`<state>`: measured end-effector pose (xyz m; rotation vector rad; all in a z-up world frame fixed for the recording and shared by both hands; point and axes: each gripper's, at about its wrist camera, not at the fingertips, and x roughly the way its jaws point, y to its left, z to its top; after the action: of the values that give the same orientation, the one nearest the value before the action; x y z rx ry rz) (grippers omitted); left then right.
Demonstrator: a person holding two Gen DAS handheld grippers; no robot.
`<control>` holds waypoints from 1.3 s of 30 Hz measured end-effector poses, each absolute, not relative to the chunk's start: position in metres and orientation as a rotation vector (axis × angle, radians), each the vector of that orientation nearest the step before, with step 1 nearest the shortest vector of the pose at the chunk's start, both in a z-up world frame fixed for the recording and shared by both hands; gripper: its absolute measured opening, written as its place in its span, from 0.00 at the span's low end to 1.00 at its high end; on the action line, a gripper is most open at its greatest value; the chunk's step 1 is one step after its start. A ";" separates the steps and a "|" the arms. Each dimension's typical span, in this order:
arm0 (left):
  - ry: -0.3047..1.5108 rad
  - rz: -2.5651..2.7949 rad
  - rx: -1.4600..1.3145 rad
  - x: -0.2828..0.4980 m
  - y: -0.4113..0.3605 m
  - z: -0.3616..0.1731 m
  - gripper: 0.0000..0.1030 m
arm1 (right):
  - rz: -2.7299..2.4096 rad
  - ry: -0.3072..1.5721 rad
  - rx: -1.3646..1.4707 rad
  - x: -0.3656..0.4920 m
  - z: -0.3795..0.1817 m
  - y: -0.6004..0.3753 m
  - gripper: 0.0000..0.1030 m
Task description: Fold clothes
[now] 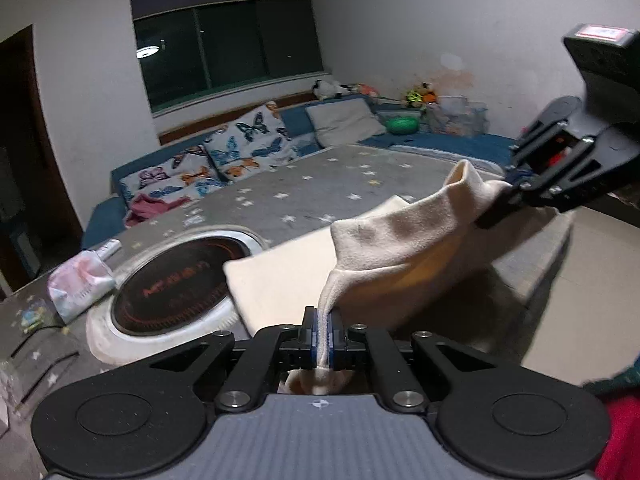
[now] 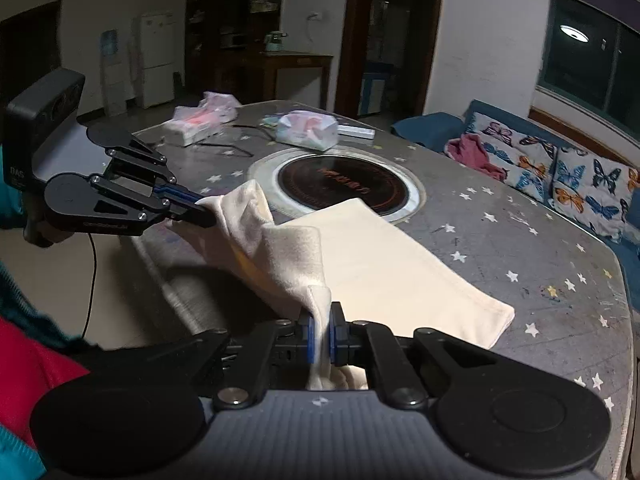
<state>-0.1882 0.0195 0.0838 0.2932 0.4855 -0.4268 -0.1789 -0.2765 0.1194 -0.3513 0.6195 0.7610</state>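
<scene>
Both grippers have a grip here! The left gripper (image 1: 325, 334) pinches a bunched corner of the cream soft-fabric garment (image 2: 380, 256), and the right gripper (image 2: 321, 338) clamps the neighbouring corner. That near edge hangs lifted between them, while the far part lies flat on the grey star-patterned table (image 2: 520, 236), its far end overlapping the round black induction cooktop (image 2: 344, 184).

White walls (image 1: 400, 20); dark window (image 1: 228, 44), upper centre, reflecting a ceiling lamp (image 1: 147, 53); blue sofa (image 1: 452, 142) with butterfly cushions (image 1: 248, 140) below it; fridge (image 2: 157, 58), upper left in right view.
</scene>
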 end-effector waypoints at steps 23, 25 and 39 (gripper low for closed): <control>0.619 -0.300 0.301 0.036 -0.020 0.027 0.10 | 0.432 0.769 -0.130 0.014 0.054 -0.285 0.15; 0.645 -0.268 0.268 0.042 -0.016 0.021 0.18 | 0.398 0.782 -0.117 0.019 0.045 -0.288 0.17; 0.679 -0.200 0.083 -0.036 0.024 0.043 0.42 | 0.575 0.665 -0.251 -0.039 0.072 -0.246 0.19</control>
<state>-0.0356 0.0243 0.0430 0.0830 0.6792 -0.2004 -0.0393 -0.2458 0.0720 -0.2505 0.6648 0.5754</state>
